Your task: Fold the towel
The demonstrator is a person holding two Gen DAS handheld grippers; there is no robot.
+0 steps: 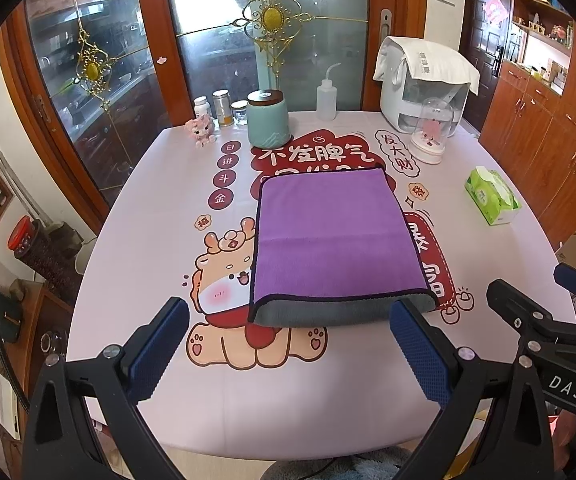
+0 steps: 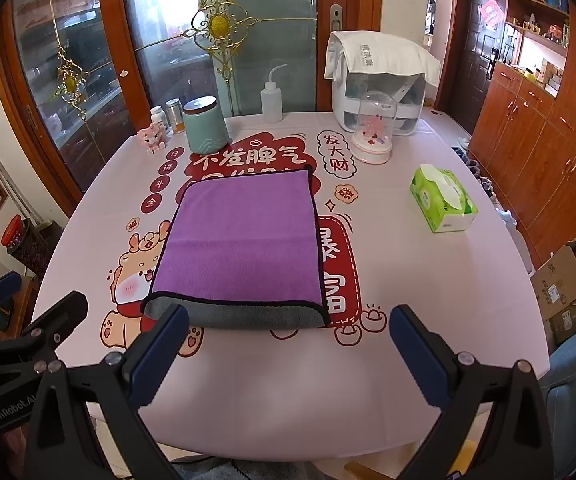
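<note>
A purple towel (image 1: 328,236) with a grey underside and dark trim lies flat, folded over, in the middle of the table; its grey folded edge faces me. It also shows in the right wrist view (image 2: 244,240). My left gripper (image 1: 288,336) is open and empty, just short of the towel's near edge, above the table. My right gripper (image 2: 288,340) is open and empty, near the towel's near right corner. The right gripper also shows at the right of the left wrist view (image 1: 536,300).
The table (image 1: 288,408) has a pink cartoon cloth. At the back stand a teal jar (image 1: 269,120), small bottles (image 1: 220,108), a squeeze bottle (image 1: 325,100), a white appliance (image 1: 420,88) and a glass dome (image 1: 432,132). A green tissue box (image 2: 442,200) sits right.
</note>
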